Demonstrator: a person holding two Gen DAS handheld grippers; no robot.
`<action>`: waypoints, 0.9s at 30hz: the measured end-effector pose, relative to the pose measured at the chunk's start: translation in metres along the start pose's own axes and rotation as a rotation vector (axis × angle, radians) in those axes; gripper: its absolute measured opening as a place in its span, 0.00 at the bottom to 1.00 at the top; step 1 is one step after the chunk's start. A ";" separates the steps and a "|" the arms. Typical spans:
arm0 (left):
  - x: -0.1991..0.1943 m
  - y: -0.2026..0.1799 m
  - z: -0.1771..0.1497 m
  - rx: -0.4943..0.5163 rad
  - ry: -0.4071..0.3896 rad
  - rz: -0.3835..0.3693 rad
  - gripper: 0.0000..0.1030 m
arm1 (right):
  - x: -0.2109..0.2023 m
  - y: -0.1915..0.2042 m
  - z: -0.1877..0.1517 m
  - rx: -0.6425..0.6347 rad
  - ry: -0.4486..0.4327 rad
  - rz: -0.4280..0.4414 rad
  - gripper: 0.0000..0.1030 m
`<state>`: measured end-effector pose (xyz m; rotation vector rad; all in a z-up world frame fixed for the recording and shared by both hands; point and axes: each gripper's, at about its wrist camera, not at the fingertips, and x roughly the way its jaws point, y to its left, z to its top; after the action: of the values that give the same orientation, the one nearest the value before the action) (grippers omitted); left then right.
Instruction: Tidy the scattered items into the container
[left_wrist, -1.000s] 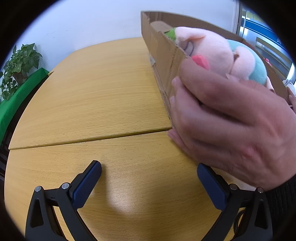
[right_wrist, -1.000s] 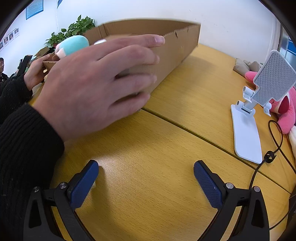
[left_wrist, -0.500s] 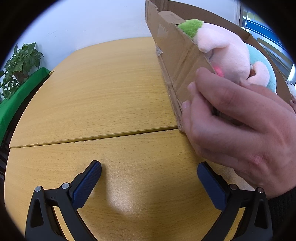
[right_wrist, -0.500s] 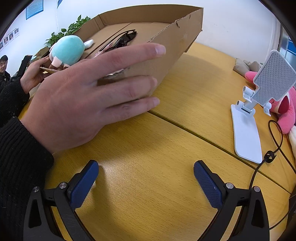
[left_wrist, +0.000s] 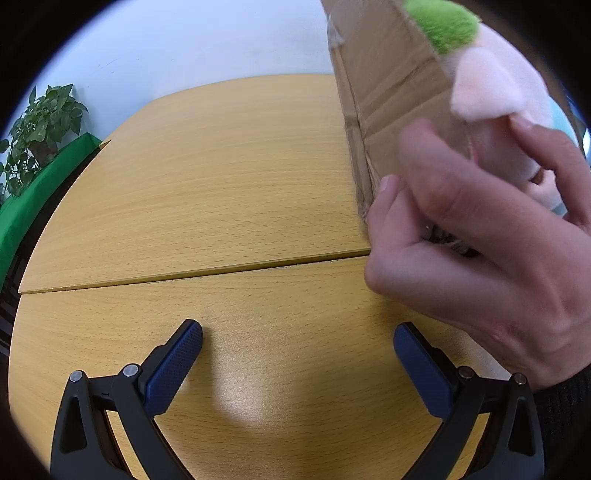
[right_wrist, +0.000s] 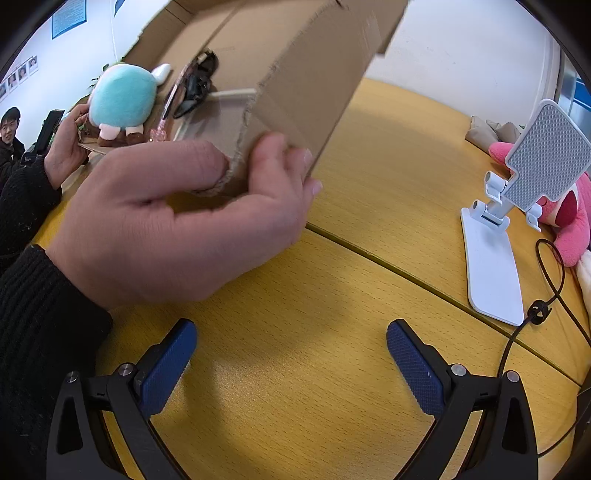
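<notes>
Right wrist view shows the cardboard box (right_wrist: 295, 66) now tipped up steeply off the table (right_wrist: 369, 184), where a second ago it sat nearly flat; the plush toy (right_wrist: 122, 99) and sunglasses (right_wrist: 195, 85) lie inside it, so tidying looks undone or being reset. A bare hand (right_wrist: 192, 221) pinches the box's corner. Both the right gripper (right_wrist: 291, 354) and left gripper (left_wrist: 297, 356) rest low over the table, jaws spread wide, holding nothing
</notes>
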<state>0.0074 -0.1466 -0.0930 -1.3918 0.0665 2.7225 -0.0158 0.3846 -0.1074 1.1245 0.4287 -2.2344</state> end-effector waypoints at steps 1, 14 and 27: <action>0.000 0.000 0.000 0.000 0.000 0.000 1.00 | 0.000 0.000 0.000 0.000 0.000 0.000 1.00; 0.000 0.000 -0.001 0.000 0.000 0.000 1.00 | 0.000 0.000 0.000 0.002 0.000 -0.001 1.00; -0.002 -0.004 -0.001 0.000 0.001 0.000 1.00 | 0.000 -0.004 0.000 -0.003 0.000 0.001 1.00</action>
<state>0.0097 -0.1429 -0.0915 -1.3928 0.0673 2.7219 -0.0184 0.3877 -0.1078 1.1237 0.4311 -2.2323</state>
